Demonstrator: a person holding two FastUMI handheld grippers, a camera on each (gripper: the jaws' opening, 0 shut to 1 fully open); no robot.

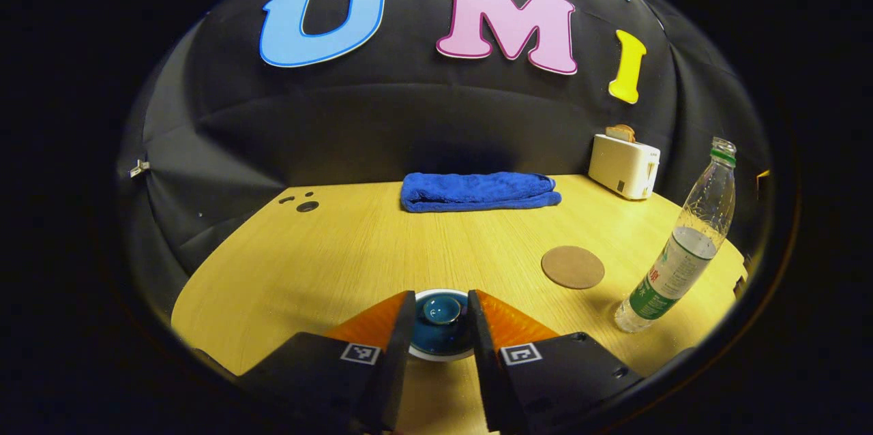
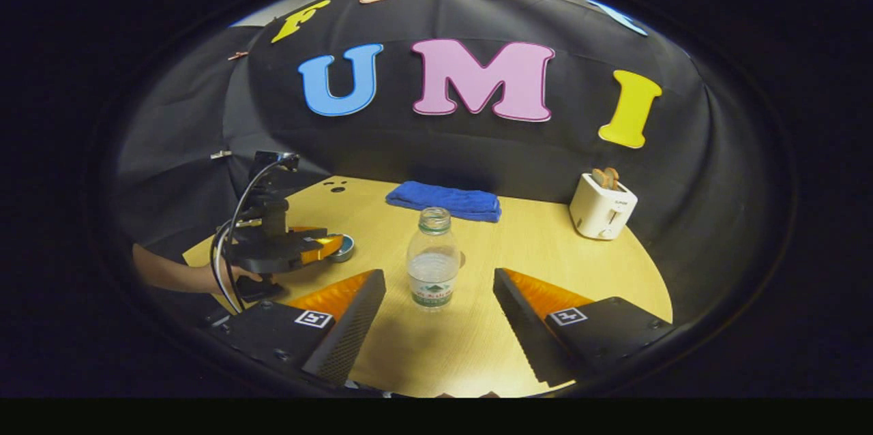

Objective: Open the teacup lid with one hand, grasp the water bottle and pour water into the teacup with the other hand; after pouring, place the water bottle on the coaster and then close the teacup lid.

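Left gripper [image 1: 441,326]: fingers straddle the teacup [image 1: 440,350] at near-centre of the table [image 1: 341,251], knob of the teacup lid [image 1: 441,310] sits between the tips. Jaws narrowed but a gap shows each side of the knob, so not pinching yet, as far as I can tell. Lid is on the cup. In the right gripper view the same gripper [image 2: 326,248] hangs over the cup at far left, held by a hand [image 2: 235,278].

Coaster [image 1: 573,266] lies bare right of the cup, well apart from it. Water bottle [image 2: 432,259] stands upright, uncapped, part full, near the coaster. Right gripper [image 2: 436,298]: spread wide, bottle ahead between the fingers, not touching.

Background: blue towel [image 1: 477,191] at far centre, toaster [image 1: 624,163] far right.

Risks:
- Knob is small and glazed; closing off-centre could let the lid slip or drag the cup.
- Bottle is open and looks thin-walled; a hard squeeze could slop water out.
- Grabbing low could tip it when lifted.
- Lid must clear the cup mouth or the pour hits it.
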